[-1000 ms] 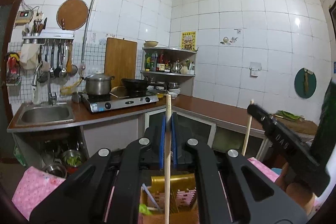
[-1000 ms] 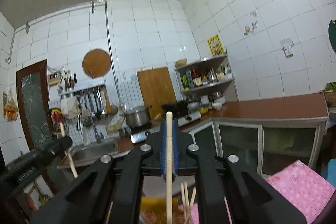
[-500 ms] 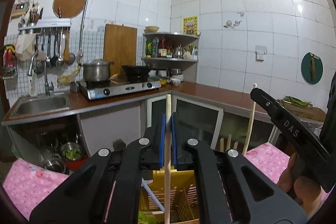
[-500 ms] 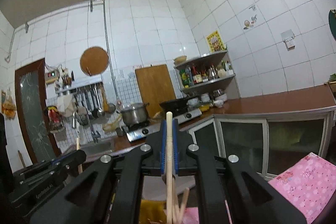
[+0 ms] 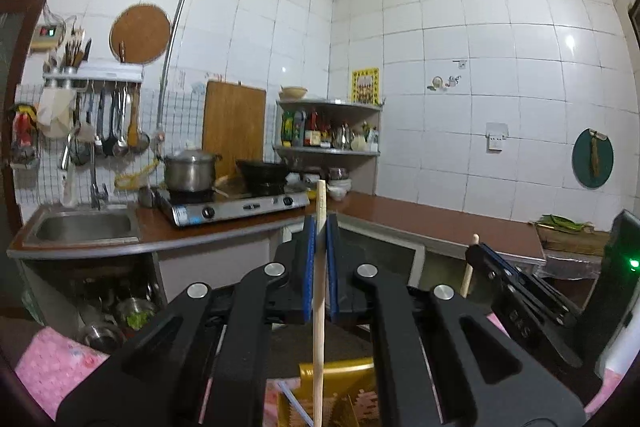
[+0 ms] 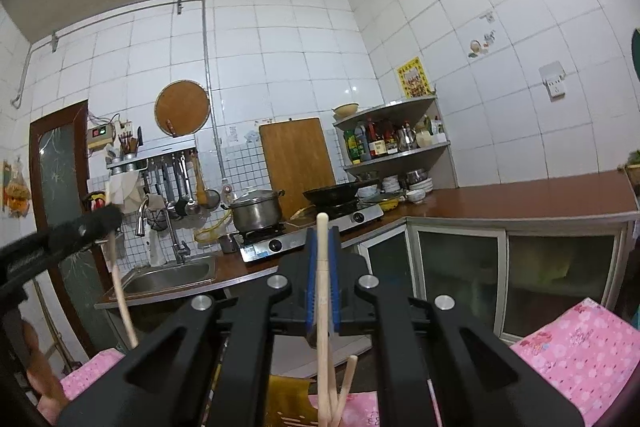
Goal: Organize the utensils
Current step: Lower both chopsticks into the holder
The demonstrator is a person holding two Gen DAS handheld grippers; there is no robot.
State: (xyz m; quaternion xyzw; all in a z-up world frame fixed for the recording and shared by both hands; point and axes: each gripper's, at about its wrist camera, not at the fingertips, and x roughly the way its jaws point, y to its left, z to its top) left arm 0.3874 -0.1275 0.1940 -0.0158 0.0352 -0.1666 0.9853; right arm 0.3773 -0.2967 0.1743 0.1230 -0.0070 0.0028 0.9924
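My left gripper [image 5: 319,227] is shut on a wooden chopstick [image 5: 318,307] that stands upright between its blue pads, above a yellow utensil holder [image 5: 340,395]. My right gripper [image 6: 322,239] is shut on another wooden chopstick [image 6: 322,307], also upright. More chopsticks [image 6: 347,379] stick up below it beside the yellow holder [image 6: 286,401]. The right gripper [image 5: 474,253] shows at the right of the left wrist view with its chopstick [image 5: 466,275]. The left gripper [image 6: 108,217] shows at the left of the right wrist view with its chopstick [image 6: 122,299].
A pink flowered cloth [image 6: 576,351] covers the surface below both grippers. Behind are a brown counter [image 5: 420,223], a steel sink [image 5: 84,227], a gas stove [image 5: 236,205] with a pot [image 5: 190,169] and a wok, and a corner shelf [image 5: 328,131] of bottles.
Both grippers have tilted and shifted with their chopsticks still held. In the left wrist view the yellow holder has sunk lower and the right gripper sits lower at the right.
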